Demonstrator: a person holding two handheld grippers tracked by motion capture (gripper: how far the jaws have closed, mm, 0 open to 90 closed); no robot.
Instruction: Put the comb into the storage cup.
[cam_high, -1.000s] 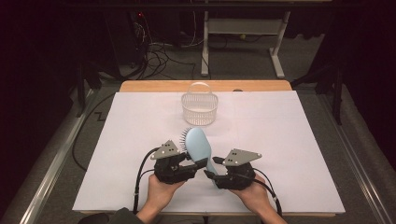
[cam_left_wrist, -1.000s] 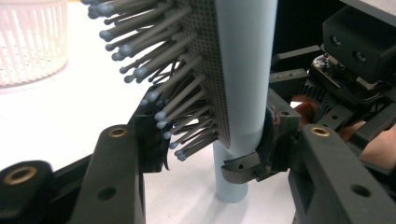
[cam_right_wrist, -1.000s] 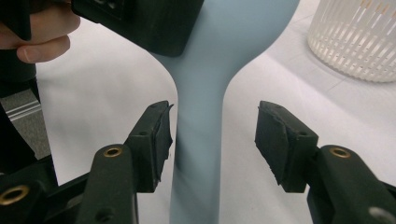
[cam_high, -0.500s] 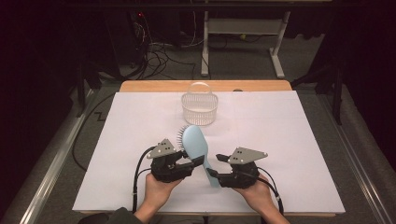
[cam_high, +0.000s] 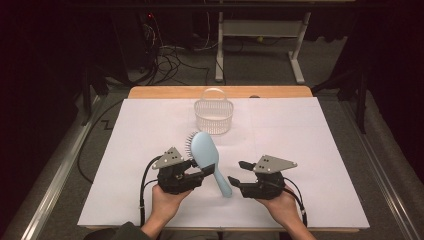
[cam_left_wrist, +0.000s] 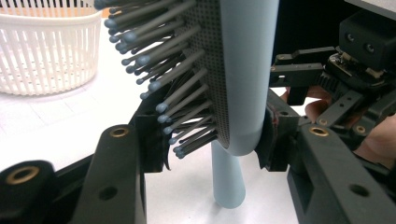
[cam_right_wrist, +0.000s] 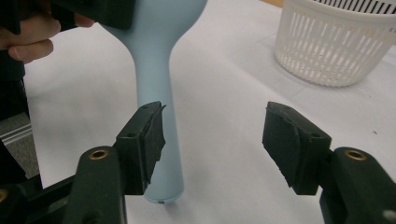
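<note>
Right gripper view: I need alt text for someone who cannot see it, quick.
The right claw stands open, with the handle of a light blue hairbrush just behind its left pad rather than between the pads. The brush head is held by the left claw at top left, and a white slatted basket sits on the white table at upper right.

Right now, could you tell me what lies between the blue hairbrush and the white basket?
Nothing: in the high view, bare white table separates the hairbrush, held in the left gripper, from the basket.
</note>
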